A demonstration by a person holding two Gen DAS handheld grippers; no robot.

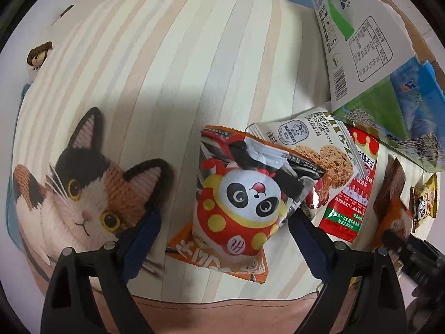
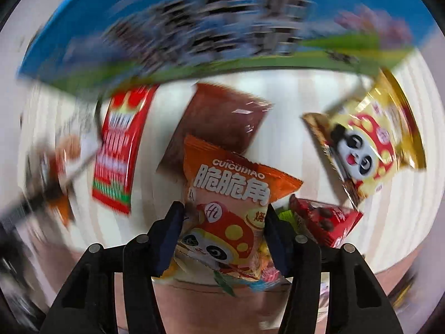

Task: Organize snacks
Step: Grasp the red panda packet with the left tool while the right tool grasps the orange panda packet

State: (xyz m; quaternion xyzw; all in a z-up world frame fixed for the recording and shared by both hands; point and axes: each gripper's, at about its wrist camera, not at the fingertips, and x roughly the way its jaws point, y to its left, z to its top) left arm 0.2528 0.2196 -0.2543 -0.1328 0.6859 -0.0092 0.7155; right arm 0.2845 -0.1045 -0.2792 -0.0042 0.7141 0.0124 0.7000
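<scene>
Item: orange snack bag (image 2: 222,208), pinched by right hand-held gripper (image 2: 225,236), just below the box (image 2: 194,27). Left hand-held gripper (image 1: 222,231) spread around panda bag (image 1: 242,203) (ungrasped). Step: sorting; next, likely boxing.

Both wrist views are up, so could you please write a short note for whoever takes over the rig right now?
Left claw: open around the panda pack, which lies on the striped cloth; not gripped yet.
Right claw: shut on the orange pack, held above the cloth. This view is motion-blurred.
Loose on the cloth: cookie pack, red pack, brown pack, gold pack, small red pack.
The box stands beyond them.
Done: cannot tell what is sorted.
Left: place the orange pack, then the others.
</scene>
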